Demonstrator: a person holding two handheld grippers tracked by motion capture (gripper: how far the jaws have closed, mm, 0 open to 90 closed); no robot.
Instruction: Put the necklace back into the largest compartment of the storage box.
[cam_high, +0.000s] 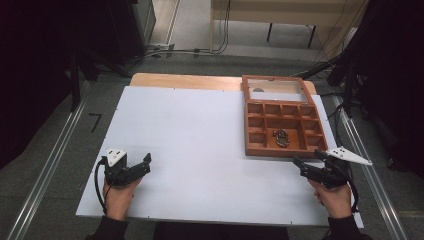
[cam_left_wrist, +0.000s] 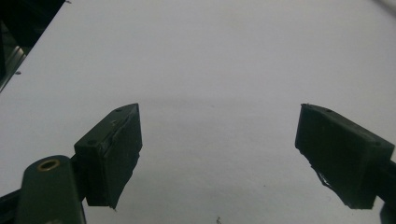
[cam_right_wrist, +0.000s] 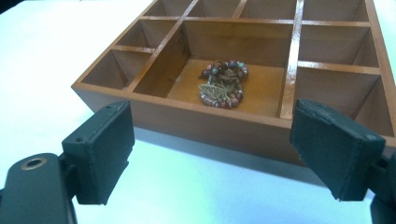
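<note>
Resting toward the far right of the white bench (cam_high: 200, 150): a reddish-brown wooden compartment box (cam_high: 283, 129), lid swung back and lying open behind it, glass pane in a wooden frame (cam_high: 274, 89). Divided inside by thin wooden walls into small square cells along the far rows and sides, plus one larger cell near the front middle. Lying in that larger cell, a beaded bracelet (cam_right_wrist: 223, 84), bunched into a loose heap, with small round beads in dull red, brown and a few bluish tones, and a pale leaf-shaped metal charm lying across it. Other cells in sight bare wood. Held low at the near right corner of the bench, just in front of the box and apart from it, right tongs (cam_right_wrist: 212, 149) spread wide, nothing between the black pads, box front wall and bracelet framed between them in the right gripper view. Held at the near left, well apart from the box, left tongs (cam_left_wrist: 219, 156) likewise spread wide over bare white surface, gripping nothing. Grey triangular plate on top of each tool in the high view.
</note>
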